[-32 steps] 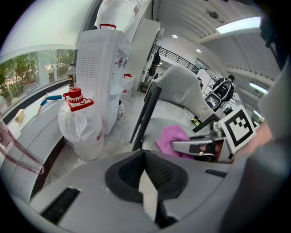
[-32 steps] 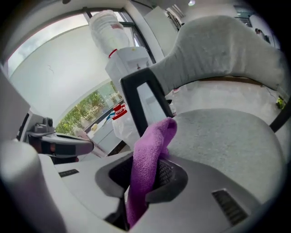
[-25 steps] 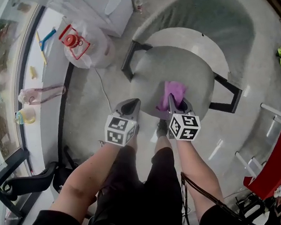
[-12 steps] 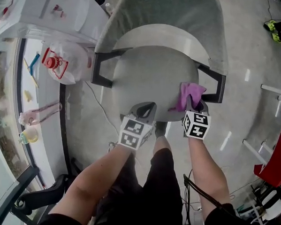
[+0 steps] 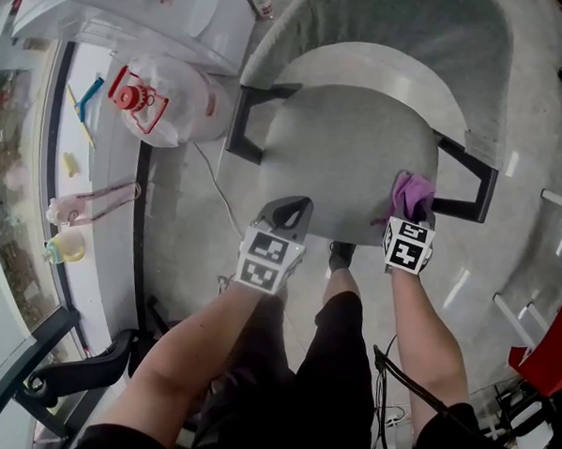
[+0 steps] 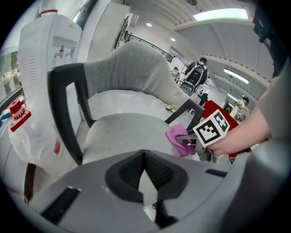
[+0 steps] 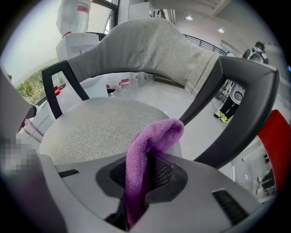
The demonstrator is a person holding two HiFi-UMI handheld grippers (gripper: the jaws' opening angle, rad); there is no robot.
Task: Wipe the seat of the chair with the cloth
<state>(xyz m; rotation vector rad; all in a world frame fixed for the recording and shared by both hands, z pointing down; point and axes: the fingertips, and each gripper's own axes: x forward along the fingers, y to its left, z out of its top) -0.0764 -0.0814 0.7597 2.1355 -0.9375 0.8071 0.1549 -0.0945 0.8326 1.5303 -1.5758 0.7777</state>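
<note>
One cloth (image 5: pixel 412 192): lay at front right of seat (image 5: pixel 338 141).
Right gripper (image 5: pixel 410 206): I gripped the cloth.
Left gripper (image 5: pixel 286 212): was closed, empty.

Lower end of cloth (image 7: pixel 152 139) hidden inside right tongs (image 7: pixel 142 160), legs of chair (image 5: pixel 412 34) hidden beneath seat (image 5: pixel 339 159)

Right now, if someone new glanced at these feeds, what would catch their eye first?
The purple cloth stands out first, pinched in the right tongs at the front right edge of the grey chair seat, beside the black armrest. The seat fills the middle of the head view, with the left tongs shut and empty at its front edge. To the chair's left sits a clear bag with something red inside.
</note>
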